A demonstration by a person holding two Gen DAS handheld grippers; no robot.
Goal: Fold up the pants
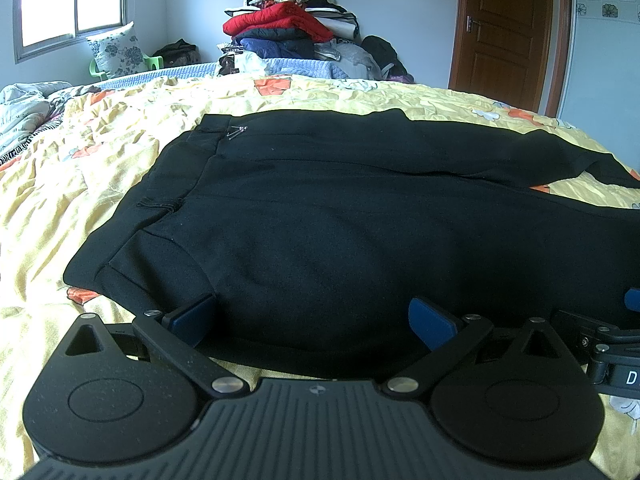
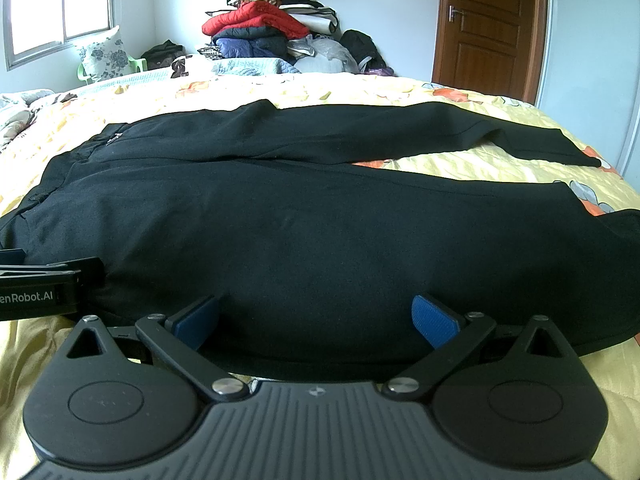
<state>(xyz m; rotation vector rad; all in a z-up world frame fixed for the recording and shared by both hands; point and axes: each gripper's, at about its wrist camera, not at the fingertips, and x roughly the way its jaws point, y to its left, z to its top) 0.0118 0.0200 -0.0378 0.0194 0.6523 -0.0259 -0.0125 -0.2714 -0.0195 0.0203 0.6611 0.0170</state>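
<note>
Jaws of both grippers (left [image 1: 314, 320], right [image 2: 314, 320]) spread wide at black pants' [image 1: 340, 216] near edge.

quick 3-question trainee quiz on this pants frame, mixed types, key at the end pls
1. True or false: the left hand-held gripper is shut on the black pants.
2. Where does the waistband lie as seen from the hand-held grippers? A) left B) right C) far edge
3. Fill in: the pants lie flat on a yellow floral ____.

Key:
1. False. Both the left and the right hand-held gripper are open at the near edge of the pants.
2. A
3. bedspread
</note>
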